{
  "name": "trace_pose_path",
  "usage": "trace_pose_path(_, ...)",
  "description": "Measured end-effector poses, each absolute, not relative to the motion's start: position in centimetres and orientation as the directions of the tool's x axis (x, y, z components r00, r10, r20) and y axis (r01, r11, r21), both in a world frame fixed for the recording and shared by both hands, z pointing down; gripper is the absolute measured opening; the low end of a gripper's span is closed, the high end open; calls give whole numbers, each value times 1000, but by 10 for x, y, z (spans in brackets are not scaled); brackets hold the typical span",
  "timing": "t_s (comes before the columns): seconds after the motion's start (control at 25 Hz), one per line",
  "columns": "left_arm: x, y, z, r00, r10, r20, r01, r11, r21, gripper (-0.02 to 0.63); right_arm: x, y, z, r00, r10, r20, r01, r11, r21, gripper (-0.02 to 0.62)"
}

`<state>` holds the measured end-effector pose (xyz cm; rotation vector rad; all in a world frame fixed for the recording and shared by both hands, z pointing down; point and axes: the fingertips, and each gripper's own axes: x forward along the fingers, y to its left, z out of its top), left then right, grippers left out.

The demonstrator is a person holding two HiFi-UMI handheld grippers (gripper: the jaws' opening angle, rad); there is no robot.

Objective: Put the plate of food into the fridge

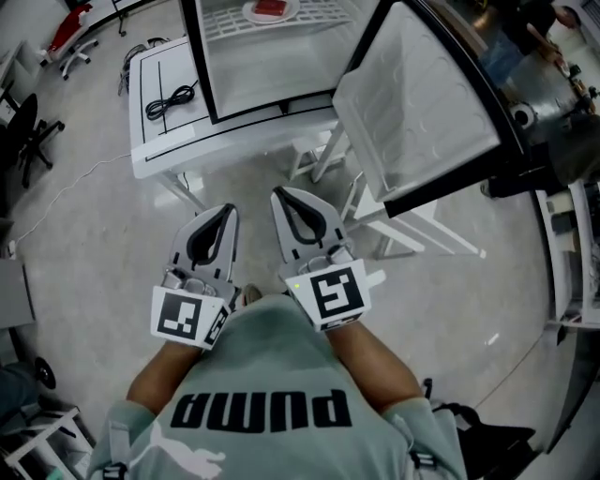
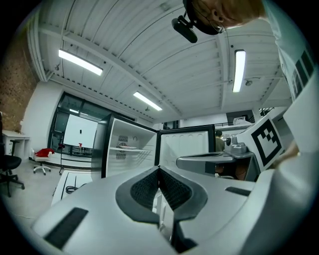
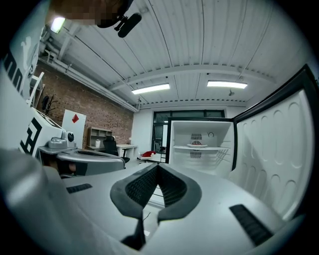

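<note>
The fridge [image 1: 272, 66] stands open ahead of me, its door [image 1: 412, 103] swung out to the right. A white plate with red food [image 1: 271, 9] rests on the wire shelf inside; the plate [image 3: 197, 145] shows in the right gripper view and, small, the plate [image 2: 126, 147] in the left gripper view. My left gripper [image 1: 228, 212] and right gripper [image 1: 281, 195] are held side by side close to my chest, well short of the fridge. Both are shut with nothing between the jaws: left gripper [image 2: 159, 170], right gripper [image 3: 157, 166].
The fridge sits on a white table [image 1: 155, 122] with a coiled black cable [image 1: 171, 98] beside it. A white frame [image 1: 412, 230] stands under the open door. A black office chair [image 1: 26, 131] is at the far left, a cluttered bench [image 1: 562, 103] at the right.
</note>
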<state>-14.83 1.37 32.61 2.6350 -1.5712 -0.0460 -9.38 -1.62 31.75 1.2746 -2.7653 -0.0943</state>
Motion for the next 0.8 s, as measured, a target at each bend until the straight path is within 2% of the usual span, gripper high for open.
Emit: trace_pose_path(0.8,-10,109,331,373,-924,88,-928,-372,30,5,53,75,323,-718,-694,54,-694,720,29,3)
